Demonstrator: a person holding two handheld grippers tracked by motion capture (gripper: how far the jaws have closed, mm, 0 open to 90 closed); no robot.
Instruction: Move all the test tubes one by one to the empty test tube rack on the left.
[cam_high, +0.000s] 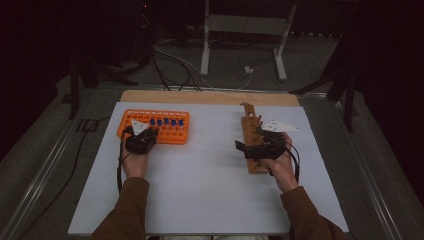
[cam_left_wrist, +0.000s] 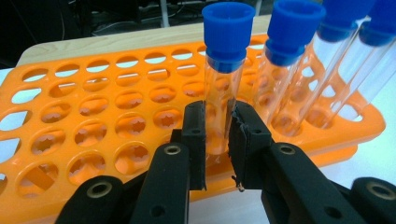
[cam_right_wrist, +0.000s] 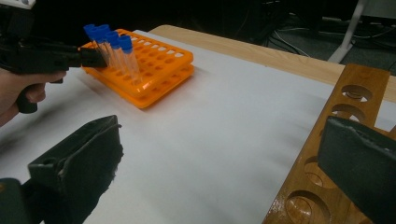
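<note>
Now capped tube (cam_left_wrist: 223, 84) clamped, left hand-held gripper (cam_left_wrist: 217, 140)

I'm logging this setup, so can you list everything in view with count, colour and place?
tube: one, clear with blue cap, upright in the rack, clamped by the left gripper
other tubes: about four, clear with blue caps, in a row in the rack
rack: one, orange, far left of the sheet
wooden rack: one, brown, right of the sheet, its visible holes bare
sheet: one, white, covering the table
table: one, wood edge at the far side
stand: one, white, on the floor beyond
cables: several, black and white, on the floor
left gripper: black, fingers shut on the tube
right gripper: black, fingers wide apart beside the wooden rack
</note>
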